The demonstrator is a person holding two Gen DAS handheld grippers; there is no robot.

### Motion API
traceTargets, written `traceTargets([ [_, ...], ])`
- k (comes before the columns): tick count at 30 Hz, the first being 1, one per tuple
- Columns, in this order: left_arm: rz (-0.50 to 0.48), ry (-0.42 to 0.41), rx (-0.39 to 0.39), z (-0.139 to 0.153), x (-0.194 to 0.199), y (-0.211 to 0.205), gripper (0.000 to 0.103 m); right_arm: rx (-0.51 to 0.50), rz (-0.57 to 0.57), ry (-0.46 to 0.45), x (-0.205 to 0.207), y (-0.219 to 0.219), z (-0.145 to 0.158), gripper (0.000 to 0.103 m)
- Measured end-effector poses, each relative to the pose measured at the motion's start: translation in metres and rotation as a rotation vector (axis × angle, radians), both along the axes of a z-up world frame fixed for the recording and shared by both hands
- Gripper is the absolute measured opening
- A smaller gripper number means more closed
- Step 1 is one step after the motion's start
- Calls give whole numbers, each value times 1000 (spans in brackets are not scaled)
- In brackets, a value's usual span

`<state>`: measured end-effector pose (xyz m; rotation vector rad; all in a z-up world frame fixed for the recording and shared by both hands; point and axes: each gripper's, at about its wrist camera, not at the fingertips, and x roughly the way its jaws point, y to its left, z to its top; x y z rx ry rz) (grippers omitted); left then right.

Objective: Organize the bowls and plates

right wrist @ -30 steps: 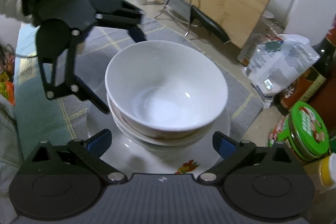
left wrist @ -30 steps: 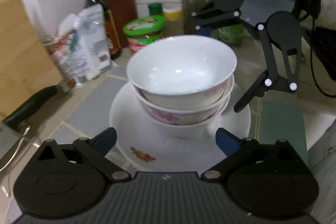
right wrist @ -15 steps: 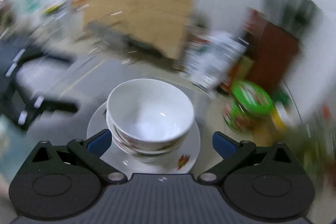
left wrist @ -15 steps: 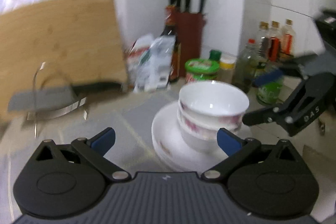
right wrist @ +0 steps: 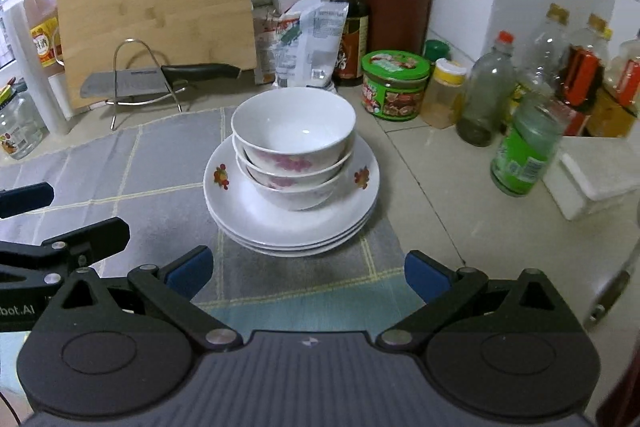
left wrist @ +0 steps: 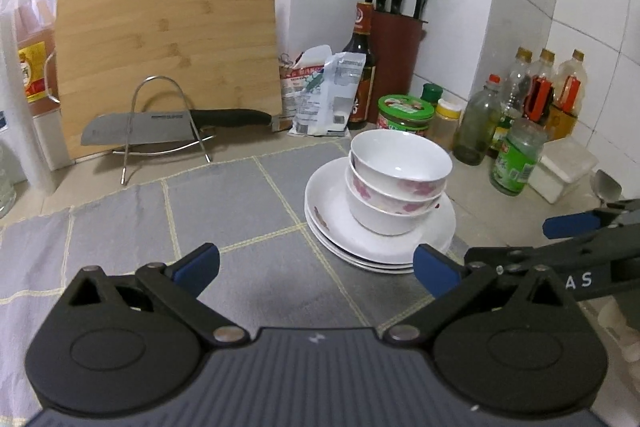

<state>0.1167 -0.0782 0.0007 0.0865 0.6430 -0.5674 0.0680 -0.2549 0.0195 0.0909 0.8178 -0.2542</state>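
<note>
Your nested bowls [right wrist: 294,147] sit upright in the middle of the stacked plates [right wrist: 292,223], the whole pile resting on the grey checked mat [left wrist: 224,203] near the condiment jars, which keeps the smaller pieces centred and steady on the wider ones. Your left gripper [left wrist: 316,269] and right gripper [right wrist: 306,273] both stand wide and empty, held back from the stack, so the organizing looks about done.

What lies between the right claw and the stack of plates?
Only bare grey mat: in the right wrist view nothing stands between the open right claw and the stack of plates.
</note>
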Motion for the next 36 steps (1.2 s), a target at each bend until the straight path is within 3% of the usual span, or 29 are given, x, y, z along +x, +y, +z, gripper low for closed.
traceTargets([
  [6, 21, -18, 16, 10, -10, 5, 102, -1, -16, -28, -16, 6, 12, 103],
  [36, 4, -14, 23, 20, -15, 2, 102, 0, -37, -39, -21, 5, 17, 103],
])
